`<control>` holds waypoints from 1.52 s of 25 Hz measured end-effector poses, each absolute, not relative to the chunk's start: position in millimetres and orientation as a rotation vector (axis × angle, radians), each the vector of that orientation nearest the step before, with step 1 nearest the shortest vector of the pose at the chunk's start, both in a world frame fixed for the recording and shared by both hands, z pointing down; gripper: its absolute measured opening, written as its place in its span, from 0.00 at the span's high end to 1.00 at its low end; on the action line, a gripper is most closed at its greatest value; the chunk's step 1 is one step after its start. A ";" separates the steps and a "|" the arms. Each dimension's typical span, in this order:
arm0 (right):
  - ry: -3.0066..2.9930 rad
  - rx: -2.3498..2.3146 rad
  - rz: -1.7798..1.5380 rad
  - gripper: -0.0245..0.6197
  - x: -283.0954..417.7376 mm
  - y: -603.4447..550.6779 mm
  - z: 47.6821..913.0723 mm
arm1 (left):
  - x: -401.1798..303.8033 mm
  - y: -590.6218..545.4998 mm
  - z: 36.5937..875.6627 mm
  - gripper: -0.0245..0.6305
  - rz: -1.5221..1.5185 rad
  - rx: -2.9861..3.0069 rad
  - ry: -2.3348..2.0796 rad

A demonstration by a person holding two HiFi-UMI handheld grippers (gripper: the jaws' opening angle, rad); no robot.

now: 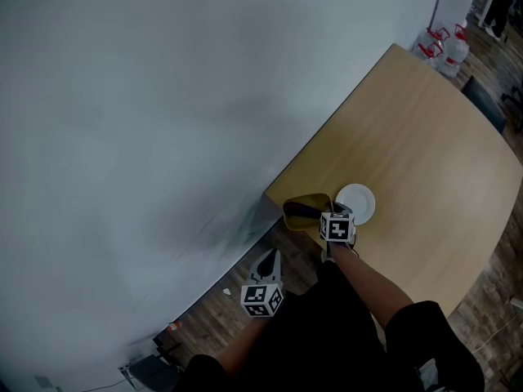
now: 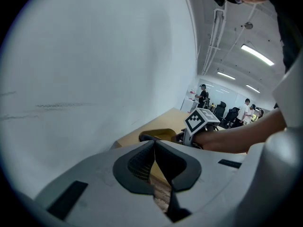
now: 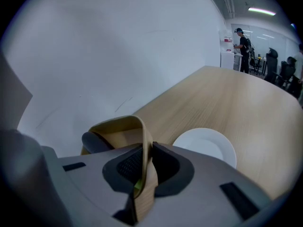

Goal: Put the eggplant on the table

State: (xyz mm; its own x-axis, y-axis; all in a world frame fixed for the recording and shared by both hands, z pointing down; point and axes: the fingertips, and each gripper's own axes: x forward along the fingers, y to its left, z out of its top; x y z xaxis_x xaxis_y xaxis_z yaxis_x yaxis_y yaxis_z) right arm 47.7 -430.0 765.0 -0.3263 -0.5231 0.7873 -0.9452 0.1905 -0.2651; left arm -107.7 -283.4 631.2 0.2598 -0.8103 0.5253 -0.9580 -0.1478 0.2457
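- The eggplant (image 3: 97, 141) lies inside the tan bag (image 3: 118, 121) at the table's (image 3: 236, 103) corner, just left of my right gripper (image 3: 143, 160).
- My right fingers pinch the bag's rim.
- A white plate (image 3: 206, 145) sits just beside the bag.
- My left gripper (image 2: 154, 155), jaws together and empty, hangs off the table beside the wall (image 2: 94, 79).

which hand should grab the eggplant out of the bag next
Left, probably. The right gripper is clamped on the bag rim, holding it open on the table. The left gripper is shut and empty, just off the table edge, facing the eggplant.
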 end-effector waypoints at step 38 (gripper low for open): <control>-2.037 1.300 0.991 0.65 50.6 -458.7 787.8 | -127.0 -237.8 643.9 0.94 0.339 1.891 -1.676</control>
State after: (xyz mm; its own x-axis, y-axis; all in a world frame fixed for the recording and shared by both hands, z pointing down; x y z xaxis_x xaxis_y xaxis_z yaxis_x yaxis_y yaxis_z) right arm 50.6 -458.7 787.8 -0.4017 -0.5315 0.7458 -0.9148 0.2702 -0.3001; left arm -127.0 -237.8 643.9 0.1771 -0.8182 0.5470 -0.9664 -0.0393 0.2541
